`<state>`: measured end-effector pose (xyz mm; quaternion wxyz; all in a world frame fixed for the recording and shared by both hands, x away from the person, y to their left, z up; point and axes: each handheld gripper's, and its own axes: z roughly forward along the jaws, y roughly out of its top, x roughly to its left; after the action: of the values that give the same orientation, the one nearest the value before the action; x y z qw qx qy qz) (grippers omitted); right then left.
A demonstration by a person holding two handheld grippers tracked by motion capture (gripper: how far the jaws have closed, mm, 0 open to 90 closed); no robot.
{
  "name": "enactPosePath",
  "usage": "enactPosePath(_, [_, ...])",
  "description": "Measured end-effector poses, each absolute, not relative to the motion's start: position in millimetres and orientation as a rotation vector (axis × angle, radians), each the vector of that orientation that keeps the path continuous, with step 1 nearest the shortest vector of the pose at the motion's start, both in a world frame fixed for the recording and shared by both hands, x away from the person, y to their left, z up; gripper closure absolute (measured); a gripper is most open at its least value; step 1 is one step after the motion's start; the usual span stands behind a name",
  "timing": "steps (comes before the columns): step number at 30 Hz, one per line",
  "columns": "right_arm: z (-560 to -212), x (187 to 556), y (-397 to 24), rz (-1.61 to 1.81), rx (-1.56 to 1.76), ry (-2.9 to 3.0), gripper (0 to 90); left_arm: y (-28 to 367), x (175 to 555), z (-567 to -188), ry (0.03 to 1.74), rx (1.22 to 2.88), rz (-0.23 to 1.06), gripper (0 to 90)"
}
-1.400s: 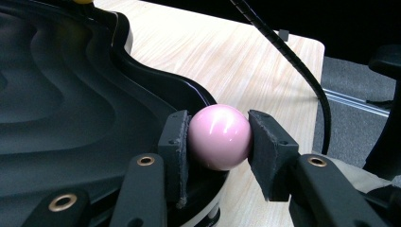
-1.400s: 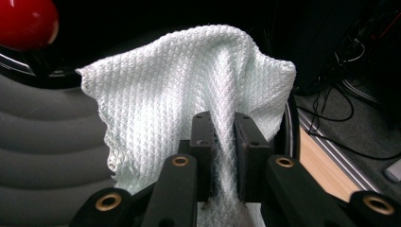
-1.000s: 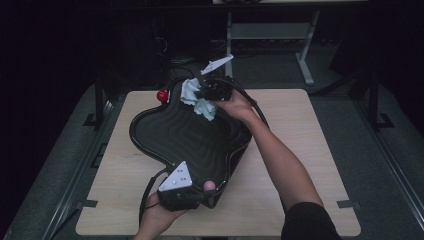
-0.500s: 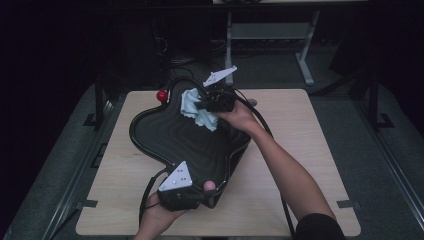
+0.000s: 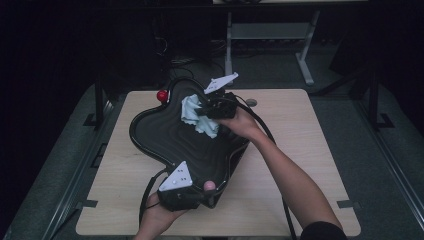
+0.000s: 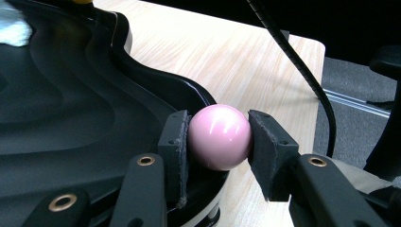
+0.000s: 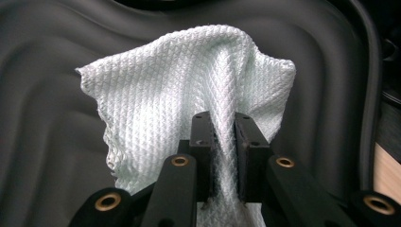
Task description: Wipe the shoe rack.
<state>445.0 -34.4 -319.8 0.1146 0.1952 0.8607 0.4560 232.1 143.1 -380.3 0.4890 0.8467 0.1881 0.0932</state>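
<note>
At left, my left hand-held gripper [image 6: 218,142] clamps a glossy pink ball [image 6: 219,136] at the near rim of the wavy black tray [image 5: 165,135] on the pale wood desk [image 5: 300,150]. At right, my right hand-held gripper [image 7: 222,142] pinches a waffle-weave pale cloth [image 7: 179,94] against the tray's ridged surface; its lower edge is hidden.

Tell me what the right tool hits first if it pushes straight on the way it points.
Probably the black tray. The right tool is shut on the pale cloth, which drapes ahead of it, and the tray's ridged floor lies right behind the cloth. Depth is hard to judge.
</note>
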Motion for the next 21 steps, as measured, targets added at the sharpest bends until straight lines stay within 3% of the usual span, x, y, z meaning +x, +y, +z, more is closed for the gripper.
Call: enactPosePath(21, [-358, 432, -106, 1.351, 0.804, 2.460, 79.5, 143, 232, -380, 0.460, 2.058, 0.228, 60.3])
